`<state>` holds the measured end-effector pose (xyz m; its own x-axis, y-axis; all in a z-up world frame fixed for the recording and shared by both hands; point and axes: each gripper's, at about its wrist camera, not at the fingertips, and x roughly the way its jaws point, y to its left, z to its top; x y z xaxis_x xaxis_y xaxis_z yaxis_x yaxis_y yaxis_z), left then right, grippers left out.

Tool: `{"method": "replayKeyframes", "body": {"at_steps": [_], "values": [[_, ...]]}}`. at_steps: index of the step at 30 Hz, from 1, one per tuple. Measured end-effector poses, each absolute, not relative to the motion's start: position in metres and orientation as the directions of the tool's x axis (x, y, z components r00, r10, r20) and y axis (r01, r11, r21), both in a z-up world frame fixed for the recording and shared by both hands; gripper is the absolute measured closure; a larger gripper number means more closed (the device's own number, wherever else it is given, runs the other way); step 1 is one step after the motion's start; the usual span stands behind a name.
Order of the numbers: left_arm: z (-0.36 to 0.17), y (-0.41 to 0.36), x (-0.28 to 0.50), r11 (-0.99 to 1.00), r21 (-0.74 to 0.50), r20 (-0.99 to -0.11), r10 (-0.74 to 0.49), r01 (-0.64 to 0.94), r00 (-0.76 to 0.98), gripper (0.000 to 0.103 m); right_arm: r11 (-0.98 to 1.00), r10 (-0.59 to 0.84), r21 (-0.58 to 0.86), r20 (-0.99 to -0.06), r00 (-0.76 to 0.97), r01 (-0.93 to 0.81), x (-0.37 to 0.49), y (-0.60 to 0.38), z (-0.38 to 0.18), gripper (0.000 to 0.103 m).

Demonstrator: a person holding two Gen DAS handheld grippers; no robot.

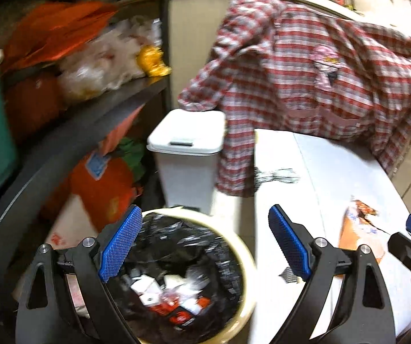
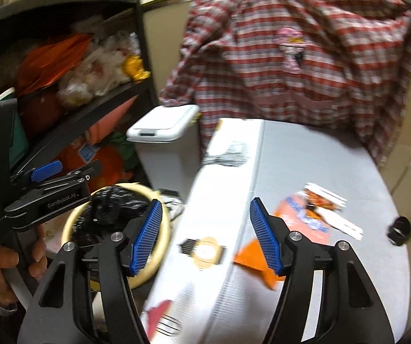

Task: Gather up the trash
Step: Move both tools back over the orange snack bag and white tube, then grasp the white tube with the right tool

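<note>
**Partly done: bin has trash in it, scraps remain on the surface**

So, start with the biggest thing: the white surface (image 2: 305,154) is not yet clear, and the round bin (image 1: 245,246) with the black liner sits on the floor just beside its left edge. You can see cartons and wrappers already lying inside the liner, so part of the job looks done.

What is left, as far as the views show, lies well apart from the bin toward the right of the surface. The orange wrapper (image 2: 300,218) with a white strip beside it lies flat, its long axis running on a diagonal from near-left to far-right. An orange paper scrap (image 2: 251,258) sits nearer you, a triangle whose point faces the near edge, just beside your right fingers. A small dark cap (image 2: 399,229) rests alone near the right edge; blur hides which way it faces.

Your right gripper (image 2: 205,235) stands well open with nothing between its fingers, hovering over the surface's left edge. Your left gripper (image 1: 205,246) is also spread wide and empty, hanging above the bin's mouth.

I judge the scrap the closest pick for your right hand.
</note>
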<state>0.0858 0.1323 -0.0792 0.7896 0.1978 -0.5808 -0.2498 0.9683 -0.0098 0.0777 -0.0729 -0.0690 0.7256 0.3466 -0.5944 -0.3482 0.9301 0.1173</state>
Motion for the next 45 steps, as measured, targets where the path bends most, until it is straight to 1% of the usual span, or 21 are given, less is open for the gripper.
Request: {"method": "replayKeyframes", "body": {"at_steps": [6,9,13,18,21,25,29,34,40,45], "values": [[-0.083,0.073,0.102,0.991,0.010,-0.564,0.118,-0.136,0.817,0.016,0.963,0.262,0.105,-0.585,0.768,-0.248,0.076,-0.129,-0.068,0.039],[-0.088,0.042,0.108,0.998,0.007,-0.565,0.052,-0.058,0.824,0.016,0.977,0.211,0.100,-0.590,0.780,-0.188,0.078,-0.159,-0.072,0.039],[-0.097,0.002,0.112,0.998,0.036,-0.561,-0.025,0.055,0.827,0.016,0.988,0.156,0.098,-0.596,0.787,-0.121,0.082,-0.193,-0.081,0.039],[-0.111,-0.033,0.114,0.986,0.065,-0.569,-0.087,0.151,0.817,0.016,0.993,0.105,0.101,-0.605,0.789,-0.054,0.098,-0.230,-0.103,0.039],[-0.123,-0.046,0.117,0.983,0.068,-0.587,-0.100,0.173,0.804,0.016,0.995,0.081,0.092,-0.623,0.778,-0.029,0.114,-0.245,-0.121,0.039],[-0.142,-0.060,0.119,0.977,0.081,-0.610,-0.109,0.199,0.785,0.016,0.991,0.099,0.132,-0.651,0.753,-0.016,0.132,-0.256,-0.139,0.039],[-0.158,-0.069,0.124,0.971,0.064,-0.640,-0.136,0.229,0.756,0.016,0.989,0.126,0.142,-0.672,0.730,-0.040,0.154,-0.255,-0.154,0.039],[-0.172,-0.076,0.130,0.966,0.063,-0.668,-0.147,0.252,0.729,0.016,0.990,0.139,0.114,-0.701,0.700,-0.082,0.178,-0.239,-0.171,0.039],[-0.185,-0.070,0.142,0.967,0.010,-0.712,-0.172,0.255,0.680,0.016,0.991,0.125,0.060,-0.743,0.658,-0.119,0.206,-0.222,-0.191,0.039],[-0.191,-0.065,0.151,0.972,-0.028,-0.729,-0.180,0.234,0.661,0.016,0.989,0.131,0.056,-0.764,0.631,-0.138,0.225,-0.215,-0.199,0.039]]}}
